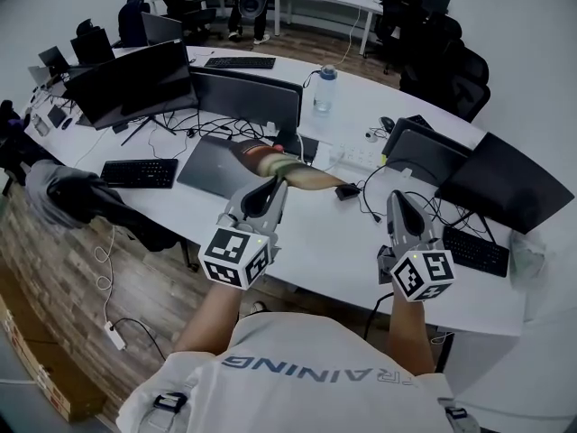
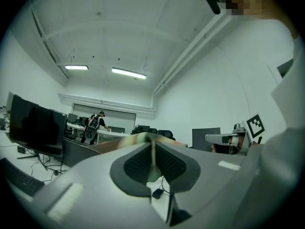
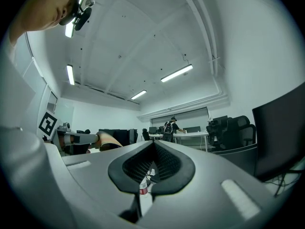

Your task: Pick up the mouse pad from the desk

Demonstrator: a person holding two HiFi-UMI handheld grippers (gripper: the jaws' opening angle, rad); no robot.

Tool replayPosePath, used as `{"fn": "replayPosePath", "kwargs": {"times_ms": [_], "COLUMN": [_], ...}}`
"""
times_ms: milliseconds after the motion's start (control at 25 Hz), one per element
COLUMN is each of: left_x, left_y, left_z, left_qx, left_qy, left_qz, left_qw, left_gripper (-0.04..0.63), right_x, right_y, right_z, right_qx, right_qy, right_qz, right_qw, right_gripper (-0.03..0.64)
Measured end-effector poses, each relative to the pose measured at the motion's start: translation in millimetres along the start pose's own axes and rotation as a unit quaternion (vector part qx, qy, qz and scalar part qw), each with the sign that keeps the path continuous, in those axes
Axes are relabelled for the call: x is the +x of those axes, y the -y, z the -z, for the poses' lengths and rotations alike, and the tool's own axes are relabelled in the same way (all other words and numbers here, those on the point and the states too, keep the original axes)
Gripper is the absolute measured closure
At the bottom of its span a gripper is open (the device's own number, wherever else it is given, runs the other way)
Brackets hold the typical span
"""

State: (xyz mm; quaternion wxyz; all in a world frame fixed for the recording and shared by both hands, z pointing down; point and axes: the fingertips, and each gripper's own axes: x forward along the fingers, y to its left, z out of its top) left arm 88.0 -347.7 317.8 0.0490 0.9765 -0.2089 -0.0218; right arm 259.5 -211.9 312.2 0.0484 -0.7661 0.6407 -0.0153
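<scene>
The mouse pad [image 1: 293, 170], a thin sheet printed in brown and green, hangs lifted above the white desk [image 1: 315, 242]. My left gripper [image 1: 270, 186] is shut on its near edge. In the left gripper view the pad's edge shows as a thin strip pinched between the pads of the left gripper [image 2: 153, 142], and its printed face [image 2: 128, 140] spreads beyond the tips. My right gripper [image 1: 398, 198] hovers over the desk to the right, shut with nothing in it. The right gripper view shows the right gripper [image 3: 153, 144] closed, with the mouse pad [image 3: 112, 140] off to the left.
A dark laptop [image 1: 212, 165] lies under the pad's far end, with monitors [image 1: 248, 97] behind it. A small black adapter [image 1: 348, 191] and cables sit between the grippers. Keyboards [image 1: 140, 172] [image 1: 476, 249], a water bottle [image 1: 325, 88] and a power strip [image 1: 361, 159] are nearby.
</scene>
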Motion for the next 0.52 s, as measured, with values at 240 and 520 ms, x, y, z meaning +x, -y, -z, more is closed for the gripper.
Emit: {"fn": "replayPosePath", "kwargs": {"times_ms": [240, 520], "left_x": [-5.9, -3.2], "left_y": [-2.4, -3.1], "left_z": [2.5, 7.3], "left_qx": [0.000, -0.006], "left_qy": [-0.002, -0.006], "left_qz": [-0.003, 0.004], "left_qw": [1.0000, 1.0000], "left_gripper": [0.566, 0.566], "right_x": [2.0, 2.4], "right_y": [-9.4, 0.4], "right_z": [10.6, 15.3], "right_qx": [0.002, 0.006], "right_qy": [-0.009, -0.015], "right_qz": [-0.008, 0.001], "right_qw": [1.000, 1.000], "right_gripper": [0.604, 0.603]}}
